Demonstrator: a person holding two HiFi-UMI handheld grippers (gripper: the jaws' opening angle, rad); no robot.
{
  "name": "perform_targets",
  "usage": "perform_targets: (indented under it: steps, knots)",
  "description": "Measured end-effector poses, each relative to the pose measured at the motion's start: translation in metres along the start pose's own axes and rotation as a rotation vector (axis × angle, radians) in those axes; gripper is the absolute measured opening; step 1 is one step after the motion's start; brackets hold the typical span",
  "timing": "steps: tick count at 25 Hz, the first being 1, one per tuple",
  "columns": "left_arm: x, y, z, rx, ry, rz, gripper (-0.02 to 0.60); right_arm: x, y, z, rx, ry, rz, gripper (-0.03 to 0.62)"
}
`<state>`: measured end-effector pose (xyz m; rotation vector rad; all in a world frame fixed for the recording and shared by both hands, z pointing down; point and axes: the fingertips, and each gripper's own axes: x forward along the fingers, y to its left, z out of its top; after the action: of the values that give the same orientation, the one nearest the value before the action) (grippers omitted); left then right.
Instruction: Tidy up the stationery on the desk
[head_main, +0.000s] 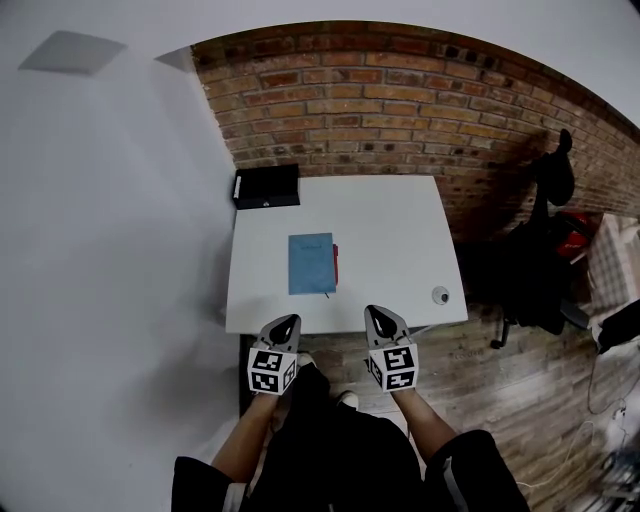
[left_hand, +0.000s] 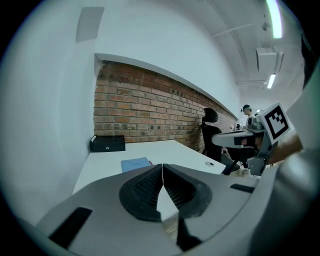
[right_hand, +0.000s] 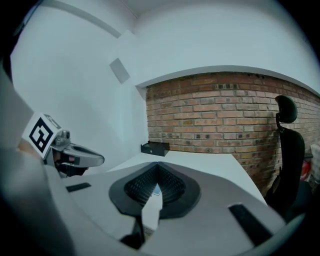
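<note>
A blue notebook (head_main: 311, 263) lies flat in the middle of the white desk (head_main: 400, 230), with a red pen (head_main: 335, 265) along its right edge. The notebook (left_hand: 135, 164) also shows just beyond the left gripper's jaws. My left gripper (head_main: 284, 324) hovers at the desk's near edge, shut and empty. My right gripper (head_main: 379, 319) is beside it at the same edge, also shut with nothing in it. Both are short of the notebook. In the right gripper view the jaws (right_hand: 158, 167) meet at the tips, and the left gripper (right_hand: 75, 156) shows at the left.
A black box (head_main: 266, 186) sits at the desk's far left corner against the brick wall. A small round cap (head_main: 440, 295) is set in the desk near its front right corner. A black office chair (head_main: 545, 250) stands right of the desk on the wooden floor.
</note>
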<state>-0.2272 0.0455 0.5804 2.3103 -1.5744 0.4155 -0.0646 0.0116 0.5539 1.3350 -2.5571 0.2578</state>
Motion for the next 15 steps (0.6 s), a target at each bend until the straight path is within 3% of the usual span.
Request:
perform_targets:
  steps: [15]
  knots:
    - [-0.013,-0.020,0.000,0.017,-0.006,0.013,0.015,-0.020,0.005,0.000,-0.014,-0.010,0.023,0.021]
